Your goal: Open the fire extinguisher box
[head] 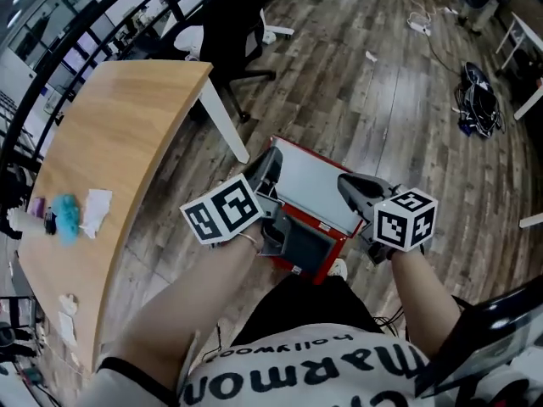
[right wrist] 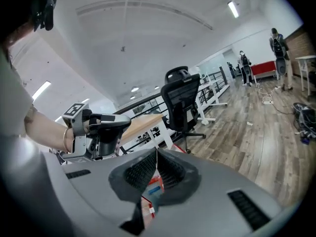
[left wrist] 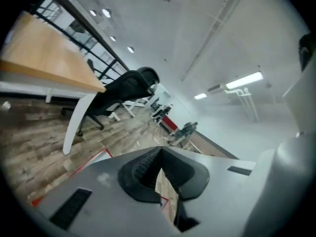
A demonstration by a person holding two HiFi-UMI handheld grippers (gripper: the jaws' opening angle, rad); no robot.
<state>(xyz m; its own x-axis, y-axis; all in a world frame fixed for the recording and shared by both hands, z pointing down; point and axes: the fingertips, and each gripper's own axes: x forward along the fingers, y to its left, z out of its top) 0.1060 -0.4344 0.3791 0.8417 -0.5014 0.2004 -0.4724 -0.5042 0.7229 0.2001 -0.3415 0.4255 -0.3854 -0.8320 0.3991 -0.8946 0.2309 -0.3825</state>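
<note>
The fire extinguisher box (head: pixel 341 234) lies flat on the wooden floor in front of my knees, a red frame round a pale panel with a dark section at its near end. Both grippers hang in the air above it. My left gripper (head: pixel 271 161) is over the box's left edge, my right gripper (head: pixel 349 185) over its right edge. In the left gripper view the jaws meet at their tips (left wrist: pixel 160 150) with nothing between them, and a red edge of the box (left wrist: pixel 88 162) shows below. The right gripper (right wrist: pixel 157 152) is likewise shut and empty; it looks across at the left gripper (right wrist: pixel 98 130).
A curved wooden table (head: pixel 119 134) with white legs stands to the left, with a blue object (head: pixel 66 214) and tissues on it. A black office chair (head: pixel 227 32) is behind the box. Cables (head: pixel 478 100) lie on the floor at the far right. People (right wrist: pixel 278 46) stand far off.
</note>
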